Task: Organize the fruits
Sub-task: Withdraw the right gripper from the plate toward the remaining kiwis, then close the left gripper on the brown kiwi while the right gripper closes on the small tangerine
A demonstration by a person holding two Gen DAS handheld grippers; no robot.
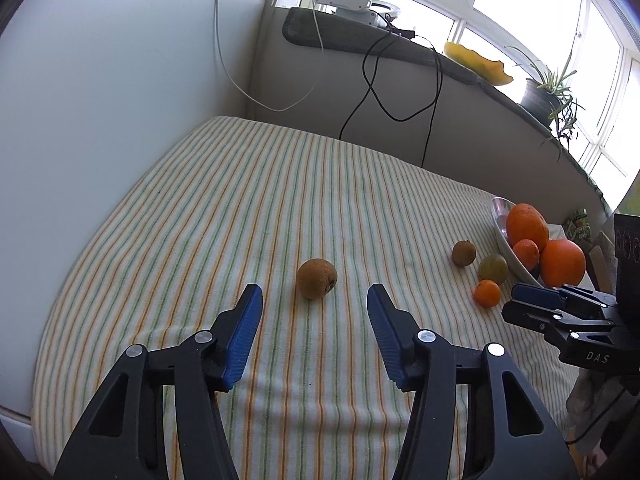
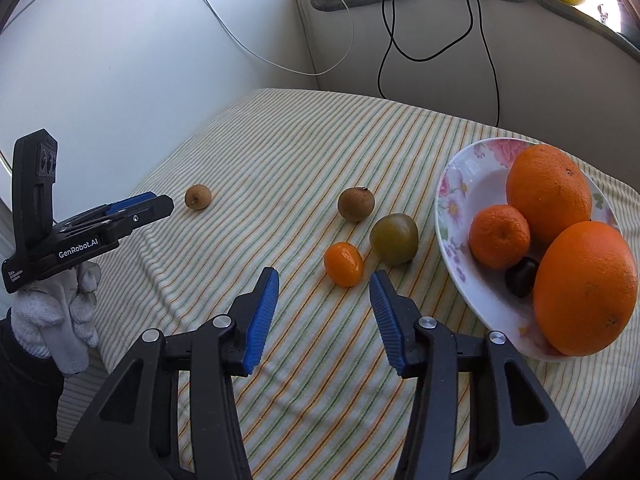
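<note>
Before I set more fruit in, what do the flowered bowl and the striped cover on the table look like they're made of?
Bowl: looks like glazed ceramic or porcelain; glossy white with printed pink flowers and bright reflections on the wall. Melamine can't be ruled out.
Striped cover: soft woven cloth, probably cotton or terry; matte, ribbed in green and orange stripes, with wrinkles near the right gripper.

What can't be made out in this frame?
- Dark fruit in the floral bowl: right wrist view, mostly hidden by oranges; type unclear.
- Left wrist view: bowl cut off behind the right hand-held gripper.
- Windowsill items: small, washed out by backlight.
</note>
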